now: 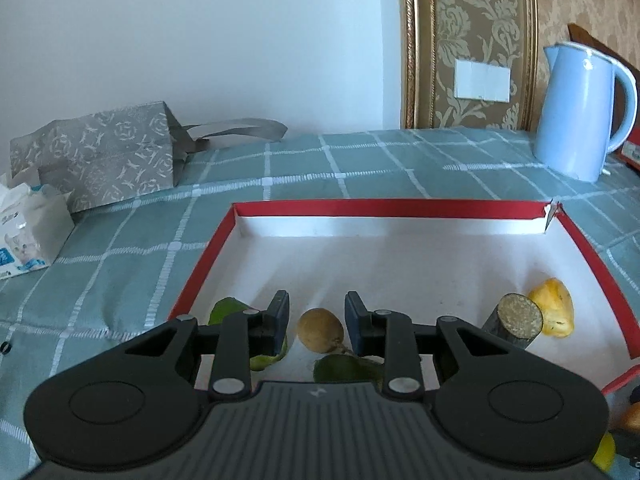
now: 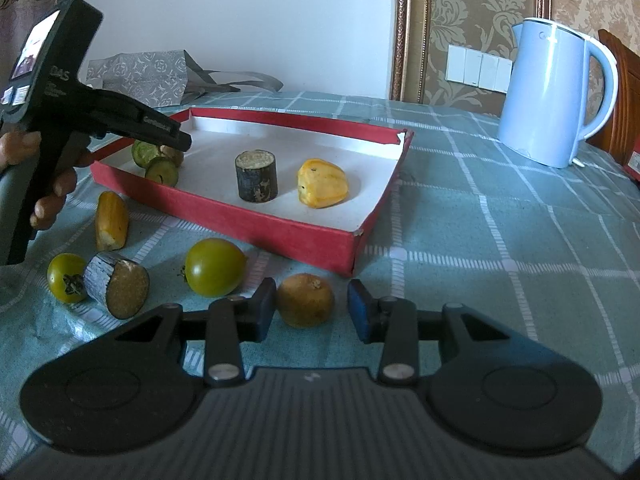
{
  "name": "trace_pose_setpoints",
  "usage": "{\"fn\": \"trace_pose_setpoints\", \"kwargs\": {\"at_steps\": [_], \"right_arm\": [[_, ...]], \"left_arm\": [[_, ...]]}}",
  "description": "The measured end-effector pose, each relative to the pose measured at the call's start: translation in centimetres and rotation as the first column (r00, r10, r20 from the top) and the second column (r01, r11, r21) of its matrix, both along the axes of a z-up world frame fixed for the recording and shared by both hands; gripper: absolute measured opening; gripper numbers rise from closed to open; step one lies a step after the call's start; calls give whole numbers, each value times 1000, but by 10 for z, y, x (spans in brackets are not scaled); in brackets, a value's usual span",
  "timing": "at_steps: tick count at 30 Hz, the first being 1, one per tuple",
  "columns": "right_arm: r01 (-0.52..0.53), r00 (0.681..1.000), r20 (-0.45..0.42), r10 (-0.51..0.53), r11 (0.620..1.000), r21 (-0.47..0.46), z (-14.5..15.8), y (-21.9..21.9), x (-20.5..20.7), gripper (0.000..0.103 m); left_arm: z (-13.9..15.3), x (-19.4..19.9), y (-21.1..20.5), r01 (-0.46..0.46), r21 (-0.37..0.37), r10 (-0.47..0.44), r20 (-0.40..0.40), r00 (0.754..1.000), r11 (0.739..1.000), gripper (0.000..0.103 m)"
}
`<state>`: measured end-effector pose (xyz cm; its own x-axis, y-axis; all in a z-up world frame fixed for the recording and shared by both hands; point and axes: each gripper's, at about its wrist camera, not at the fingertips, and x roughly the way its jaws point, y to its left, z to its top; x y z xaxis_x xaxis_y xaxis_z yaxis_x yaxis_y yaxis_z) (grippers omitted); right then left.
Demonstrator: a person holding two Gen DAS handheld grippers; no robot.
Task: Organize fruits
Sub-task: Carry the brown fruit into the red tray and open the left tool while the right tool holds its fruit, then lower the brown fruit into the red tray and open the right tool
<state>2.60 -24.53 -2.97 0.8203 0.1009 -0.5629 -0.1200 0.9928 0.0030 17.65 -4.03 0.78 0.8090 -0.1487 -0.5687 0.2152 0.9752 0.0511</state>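
Holding 2 green slices (image 2: 154,162), brown fruit (image 1: 320,328), dark cylinder (image 2: 256,176), yellow piece (image 2: 322,184): red tray (image 2: 248,224).

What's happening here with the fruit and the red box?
A person holds a gripper tool in each hand and is sorting fruit into a red tray. The left gripper is over the tray with a brown fruit between its fingers; whether it grips is unclear. The right gripper straddles another brown fruit on the tablecloth without touching. Green tomatoes wait outside.
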Motion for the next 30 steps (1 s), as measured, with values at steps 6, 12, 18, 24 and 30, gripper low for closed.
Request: {"fn": "trace_pose_setpoints", "kwargs": {"at_steps": [6,12,18,24,30], "right_arm": [[0,1000,0,0,1000,0,0,0,0,38],[0,1000,0,0,1000,1,0,0,0,38],[-1,1000,1,1,1000,6,0,-1,0,37],[4,1000,13,-4,1000,9,1,-3,-1,35],[12,1000,26,-12,1000,9,3,-4,-2,35]], "left_arm": [[7,-29,35,-59,-94,61,18,998,994,32],[1,-67,69,-138,-92,143,52,988,986,57],[-6,-93,83,-149,-90,154,53,987,985,57],[-21,-101,78,-135,-20,135,1,991,991,57],[-27,-99,76,-127,-9,127,-26,992,992,57]]}}
